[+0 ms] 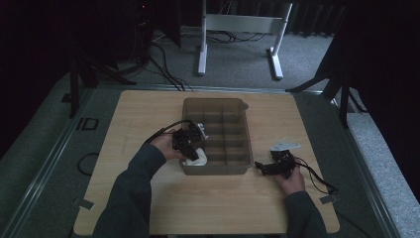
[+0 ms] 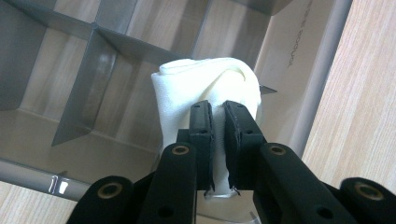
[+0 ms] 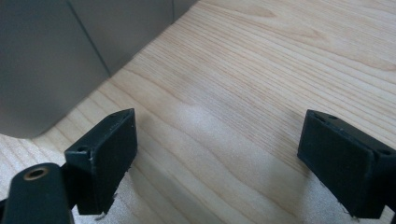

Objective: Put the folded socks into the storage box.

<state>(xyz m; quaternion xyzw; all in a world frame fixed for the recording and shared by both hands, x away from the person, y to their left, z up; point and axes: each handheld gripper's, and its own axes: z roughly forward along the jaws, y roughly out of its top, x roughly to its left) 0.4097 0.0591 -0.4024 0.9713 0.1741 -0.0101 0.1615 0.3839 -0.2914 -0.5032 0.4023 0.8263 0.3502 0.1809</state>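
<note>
White cloth (image 2: 205, 88) sits bunched in a near corner compartment of the grey divided tray (image 1: 237, 106), pinched by the left hand-held gripper (image 2: 218, 122). Right hand-held gripper (image 3: 217, 156) rests spread wide over the desk (image 1: 148, 114) beside the tray.

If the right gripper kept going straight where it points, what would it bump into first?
Probably the bare wooden table: the right gripper, jaws open and empty, points down at it. The grey bin stands off to one side.
</note>
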